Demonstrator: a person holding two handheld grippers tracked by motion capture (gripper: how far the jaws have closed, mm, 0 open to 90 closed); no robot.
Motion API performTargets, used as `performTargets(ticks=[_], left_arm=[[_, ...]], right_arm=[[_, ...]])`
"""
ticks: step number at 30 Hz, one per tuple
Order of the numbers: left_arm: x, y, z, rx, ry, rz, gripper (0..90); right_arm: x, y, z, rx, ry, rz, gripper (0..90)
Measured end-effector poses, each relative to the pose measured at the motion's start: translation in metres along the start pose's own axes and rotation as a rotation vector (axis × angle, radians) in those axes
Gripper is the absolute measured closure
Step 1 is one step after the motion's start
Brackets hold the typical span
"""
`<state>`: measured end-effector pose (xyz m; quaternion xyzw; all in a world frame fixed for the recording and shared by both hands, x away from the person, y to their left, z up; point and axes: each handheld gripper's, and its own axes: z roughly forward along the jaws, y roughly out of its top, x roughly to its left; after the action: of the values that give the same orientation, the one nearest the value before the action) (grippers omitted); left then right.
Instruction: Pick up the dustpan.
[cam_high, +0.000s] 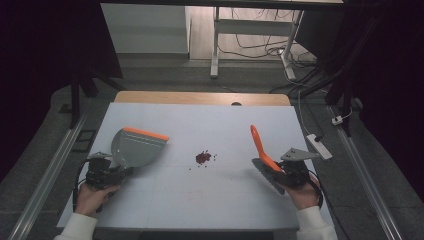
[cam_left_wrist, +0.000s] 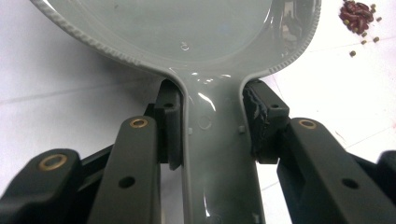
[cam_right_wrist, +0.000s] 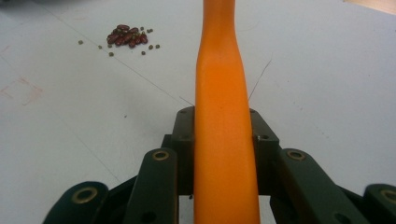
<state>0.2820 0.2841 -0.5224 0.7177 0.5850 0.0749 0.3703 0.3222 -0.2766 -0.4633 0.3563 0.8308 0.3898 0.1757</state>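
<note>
Your left gripper (cam_high: 107, 172) is clamped on the neck of the grey dustpan (cam_high: 134, 148), your right gripper (cam_high: 287, 172) on the orange brush (cam_high: 260, 145) handle. The beans (cam_high: 203, 157) lie in a small loose pile mid-table (cam_high: 210, 200), between the two tools and well apart from both (a few strays around it). Expect them to be light, hard and quick to roll, so sweep gently. Both tools look like stiff, smooth plastic; your grips by the handles look right.

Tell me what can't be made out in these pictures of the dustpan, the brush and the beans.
- Brush bristles: right gripper view, cut off by the bottom edge.
- Dustpan orange lip: left gripper view, beyond the top edge.
- Small specks around the red beans: high view, too small to identify.
- Right gripper jaws: high view, hidden under its grey plate.
</note>
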Motion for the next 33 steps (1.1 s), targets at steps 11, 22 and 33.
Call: performTargets(ticks=[11,22,33], left_arm=[[0.008,0.012,0.009,-0.019,-0.085,0.113,61.7],[-0.002,0.014,0.005,-0.043,-0.156,0.221,61.7],[-0.016,0.015,0.002,-0.02,-0.218,0.31,61.7]], right_arm=[[0.002,0.006,0.001,-0.023,-0.013,0.022,70.1],[0.008,0.017,0.005,-0.04,-0.022,0.044,70.2],[0.014,0.023,0.012,-0.039,-0.017,0.028,70.1]])
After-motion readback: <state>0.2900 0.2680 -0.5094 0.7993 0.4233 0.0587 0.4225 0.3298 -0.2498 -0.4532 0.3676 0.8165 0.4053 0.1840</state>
